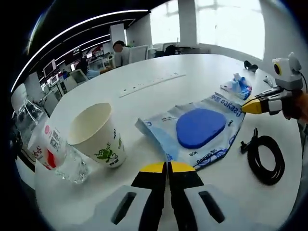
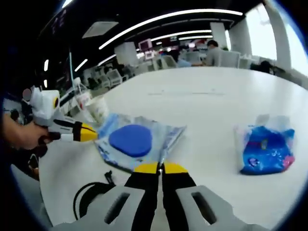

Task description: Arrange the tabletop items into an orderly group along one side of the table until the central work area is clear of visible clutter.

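In the left gripper view, the left claw is hovering low over the white tabletop with its yellow-tipped jaws pressed together, gripping nothing. Just beyond its tips a clear plastic packet with a blue pad inside is lying flat. To the left a paper cup is standing upright, with a clear plastic bottle lying just beside it. To the right a coiled black cable is resting near the edge. Farther off, a small blue packet is sitting, and a white power strip is stretching across the middle.

In the right gripper view, the right claw is also sitting closed and empty, its tips just short of the clear plastic packet's near edge, while the small blue packet is lying well apart to its right.
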### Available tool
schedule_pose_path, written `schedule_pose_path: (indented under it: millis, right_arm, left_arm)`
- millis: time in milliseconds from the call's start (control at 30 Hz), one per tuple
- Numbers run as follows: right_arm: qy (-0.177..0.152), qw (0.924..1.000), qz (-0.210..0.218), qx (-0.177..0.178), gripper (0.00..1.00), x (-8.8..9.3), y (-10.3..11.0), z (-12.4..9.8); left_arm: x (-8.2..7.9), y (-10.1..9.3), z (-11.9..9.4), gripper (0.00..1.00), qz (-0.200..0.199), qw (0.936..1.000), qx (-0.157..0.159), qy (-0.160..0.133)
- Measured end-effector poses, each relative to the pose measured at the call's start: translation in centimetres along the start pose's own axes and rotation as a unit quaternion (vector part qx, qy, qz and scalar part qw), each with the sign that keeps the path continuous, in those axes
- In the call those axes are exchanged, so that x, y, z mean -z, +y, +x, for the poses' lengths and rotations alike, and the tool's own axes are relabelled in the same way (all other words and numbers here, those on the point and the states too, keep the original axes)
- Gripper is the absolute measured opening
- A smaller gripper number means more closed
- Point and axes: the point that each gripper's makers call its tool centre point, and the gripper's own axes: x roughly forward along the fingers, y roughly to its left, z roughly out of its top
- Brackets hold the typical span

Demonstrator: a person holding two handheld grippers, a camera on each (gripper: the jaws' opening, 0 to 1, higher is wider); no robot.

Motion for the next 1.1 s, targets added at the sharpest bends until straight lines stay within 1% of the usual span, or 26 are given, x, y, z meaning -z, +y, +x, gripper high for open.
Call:
schedule_pose_path:
  millis: [200, 333, 567, 833, 1100]
  right_arm:
    - [0.000, 1.0000, -0.007, 0.002, 0.00, -0.1, -0.3, 0.7]
    - [0.001, 0.9998, -0.018, 0.004, 0.00, -0.3, -0.7, 1.2]
    - [0.006, 0.9995, -0.031, 0.004, 0.00, -0.5, -1.2, 1.9]
    - [0.009, 0.9986, -0.052, 0.003, 0.00, -1.3, -1.5, 3.1]
    - [0.008, 0.9976, -0.069, 0.005, 0.00, -1.7, -1.9, 3.6]
  left_arm:
    - [-0.4, 0.7, 0.7, 0.01, -0.007, 0.9999, -0.013, -0.003]
    - [-0.5, 0.9, 1.1, 0.01, 0.000, 0.9998, -0.020, -0.003]
    - [-1.0, 1.5, 1.7, 0.01, -0.002, 0.9992, -0.038, -0.005]
    - [-1.3, 2.3, 2.1, 0.02, 0.000, 0.9984, -0.056, -0.002]
    - [-1.3, 2.4, 2.2, 0.01, -0.011, 0.9979, -0.064, -0.004]
